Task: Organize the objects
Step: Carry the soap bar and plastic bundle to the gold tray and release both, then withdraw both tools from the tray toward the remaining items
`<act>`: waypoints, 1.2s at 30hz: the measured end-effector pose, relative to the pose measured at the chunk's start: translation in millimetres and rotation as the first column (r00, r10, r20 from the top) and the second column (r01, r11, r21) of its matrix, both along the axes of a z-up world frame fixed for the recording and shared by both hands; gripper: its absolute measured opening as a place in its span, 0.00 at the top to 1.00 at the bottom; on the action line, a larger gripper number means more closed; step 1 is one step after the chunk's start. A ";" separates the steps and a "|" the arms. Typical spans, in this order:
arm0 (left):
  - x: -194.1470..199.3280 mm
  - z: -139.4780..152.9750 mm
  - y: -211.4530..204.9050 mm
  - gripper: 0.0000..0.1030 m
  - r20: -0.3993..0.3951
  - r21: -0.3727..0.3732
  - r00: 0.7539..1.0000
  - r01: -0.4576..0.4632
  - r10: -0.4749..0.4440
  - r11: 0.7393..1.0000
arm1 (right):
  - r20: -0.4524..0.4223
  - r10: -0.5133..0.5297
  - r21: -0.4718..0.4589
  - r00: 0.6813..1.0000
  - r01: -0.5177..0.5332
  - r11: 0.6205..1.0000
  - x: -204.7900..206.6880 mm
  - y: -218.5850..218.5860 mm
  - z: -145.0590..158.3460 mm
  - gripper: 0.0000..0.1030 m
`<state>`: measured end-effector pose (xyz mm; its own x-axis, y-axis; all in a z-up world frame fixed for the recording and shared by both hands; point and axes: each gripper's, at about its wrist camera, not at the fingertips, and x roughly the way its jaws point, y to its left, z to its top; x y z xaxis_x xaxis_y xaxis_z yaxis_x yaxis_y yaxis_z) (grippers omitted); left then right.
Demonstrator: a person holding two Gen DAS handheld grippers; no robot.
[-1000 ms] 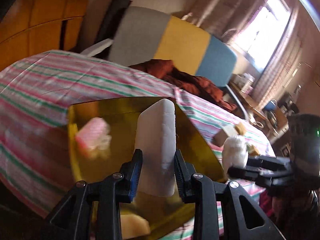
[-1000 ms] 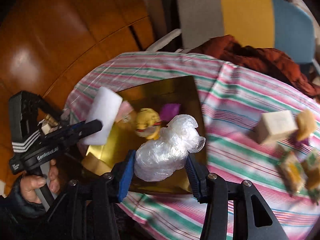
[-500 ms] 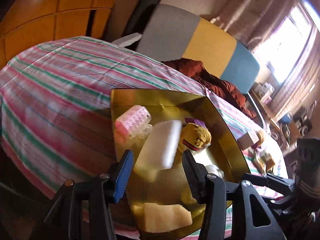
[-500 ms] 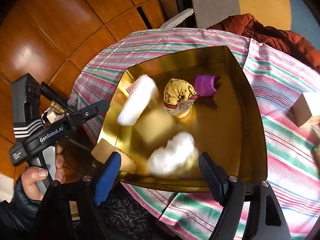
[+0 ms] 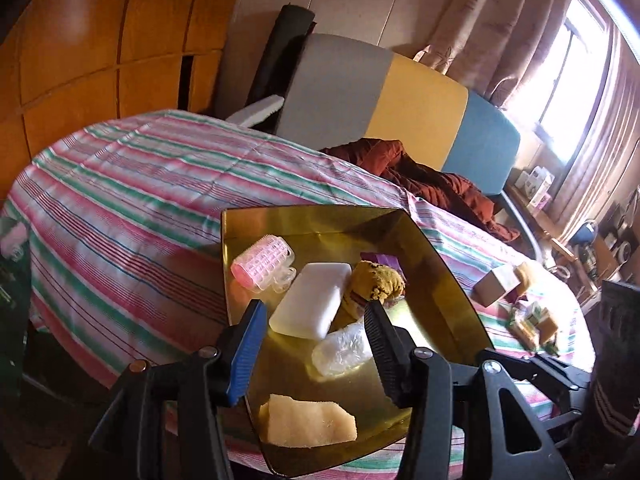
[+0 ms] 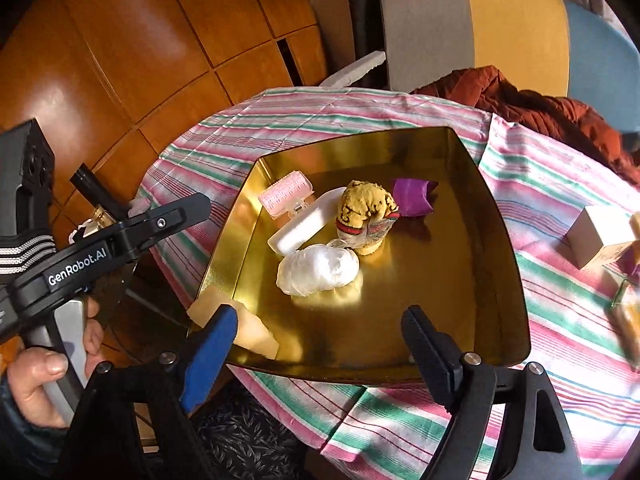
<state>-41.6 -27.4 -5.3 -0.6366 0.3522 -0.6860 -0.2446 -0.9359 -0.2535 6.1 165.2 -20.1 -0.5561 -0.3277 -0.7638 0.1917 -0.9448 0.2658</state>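
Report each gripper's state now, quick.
Left gripper: open, holding nothing; white bar lies in the gold tray.
Right gripper: jaws just opened, empty; plastic bundle rests in tray.

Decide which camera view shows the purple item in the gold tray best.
The right wrist view: the purple item lies unobstructed beside the yellow sock bundle. In the left wrist view only its top edge peeks above that bundle.

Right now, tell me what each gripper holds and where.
Nothing. The left gripper and right gripper stand open above the gold tray.
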 end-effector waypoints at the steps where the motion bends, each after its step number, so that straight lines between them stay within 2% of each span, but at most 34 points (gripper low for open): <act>1: 1.3 0.6 1.9 0.50 -0.004 -0.010 1.000 0.001 -0.001 1.000 | -0.013 -0.005 0.010 1.000 0.006 1.000 1.7 0.0 1.1 0.18; 5: 5.9 1.8 7.4 0.50 -0.015 -0.039 1.000 -0.003 0.002 0.999 | -0.062 -0.037 0.044 0.997 0.040 0.998 7.0 1.3 4.3 0.04; 10: 11.0 2.8 12.8 0.50 -0.035 -0.094 0.999 -0.037 0.034 0.995 | -0.104 -0.073 0.090 0.992 0.083 0.993 10.1 3.1 7.9 0.01; 16: 15.3 2.8 19.9 0.50 -0.045 -0.137 0.997 -0.068 0.062 0.988 | -0.235 -0.135 0.202 0.963 0.184 0.962 17.0 4.2 17.0 0.00; 22: 16.4 1.8 21.9 0.50 -0.032 -0.093 0.999 -0.033 0.031 0.995 | -0.223 -0.156 0.141 0.962 0.190 0.972 14.9 20.9 12.8 0.01; 30: 17.5 -3.8 39.8 0.50 -0.047 -0.201 0.999 -0.032 0.023 0.979 | -0.272 -0.168 0.177 0.948 0.221 0.959 19.2 26.5 11.4 0.01; 36: 19.8 -7.7 47.9 0.50 -0.050 -0.218 0.999 -0.006 -0.006 0.976 | -0.256 -0.165 0.180 0.953 0.215 0.960 17.8 34.4 7.7 0.01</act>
<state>-21.8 20.5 -13.0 -0.6723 0.1974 -0.7135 -0.2518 -0.9673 -0.0303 23.9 199.5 -12.4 -0.7648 -0.0497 -0.6424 0.0368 -0.9988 0.0334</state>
